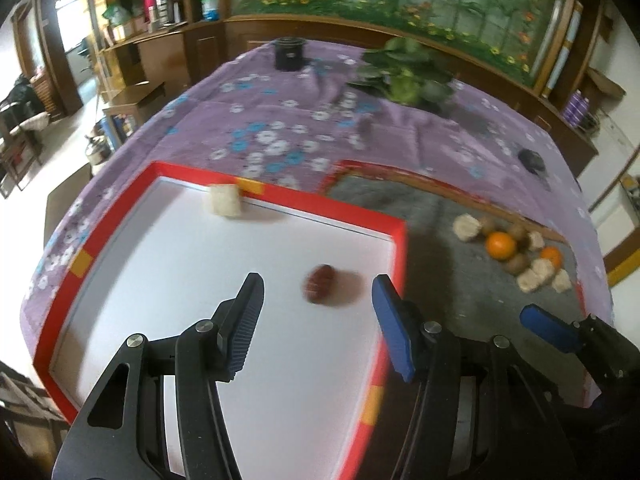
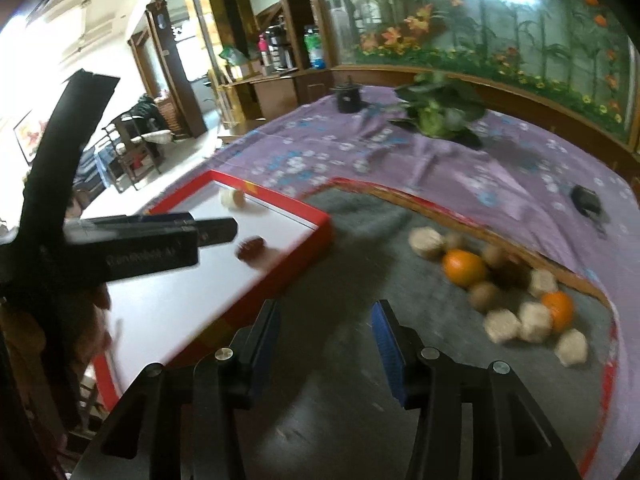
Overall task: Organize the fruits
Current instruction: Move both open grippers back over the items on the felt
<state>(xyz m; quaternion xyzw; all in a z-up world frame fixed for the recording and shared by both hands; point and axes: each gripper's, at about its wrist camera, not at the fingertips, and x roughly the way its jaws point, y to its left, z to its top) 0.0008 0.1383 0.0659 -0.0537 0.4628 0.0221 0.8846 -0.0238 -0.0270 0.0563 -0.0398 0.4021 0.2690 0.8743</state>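
A dark red fruit (image 1: 320, 288) lies on the white floor of the red-rimmed tray (image 1: 280, 194). It shows blurred between the fingers of my open left gripper (image 1: 318, 284), and the pads do not touch it. A beige foam-wrapped fruit (image 1: 225, 200) sits at that tray's far rim. To the right, a grey tray (image 2: 360, 360) holds a pile with two oranges (image 2: 464, 267) (image 2: 558, 309), brown kiwis (image 2: 484, 296) and several beige wrapped fruits (image 2: 427, 242). My right gripper (image 2: 326, 312) hangs open and empty above the grey tray's near part.
A purple flowered cloth (image 1: 280, 120) covers the table. At its far side stand a black cup (image 1: 290, 54) and a leafy plant (image 1: 408, 76); a small dark object (image 1: 531, 160) lies at the right. The table's left edge drops to the floor beside the white tray.
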